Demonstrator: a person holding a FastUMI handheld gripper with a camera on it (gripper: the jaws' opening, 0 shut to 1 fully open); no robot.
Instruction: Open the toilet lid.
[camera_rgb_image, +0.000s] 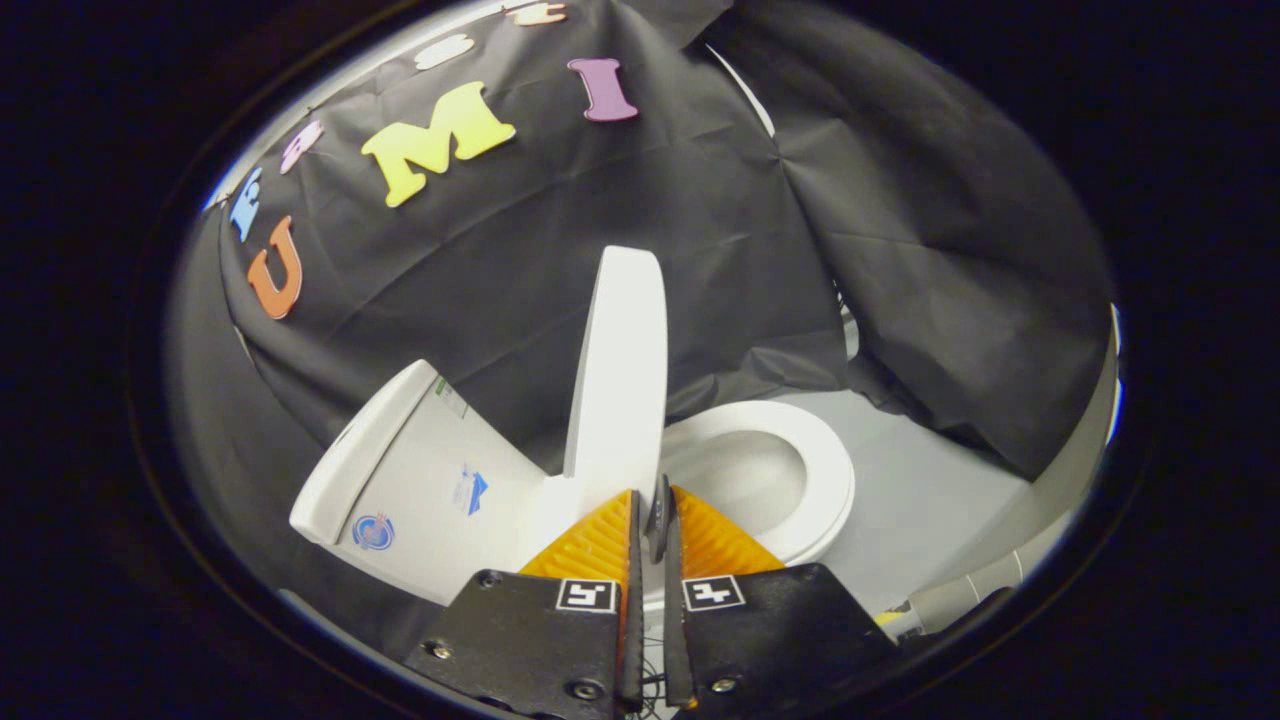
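Lid (622, 370) stands raised on edge just beyond the gripper (652, 515), at twelve o'clock. Its fingers are nearly together (whether they pinch the lid's edge, I cannot tell). Seat (815, 470) at two o'clock, tank (410, 470) at ten.
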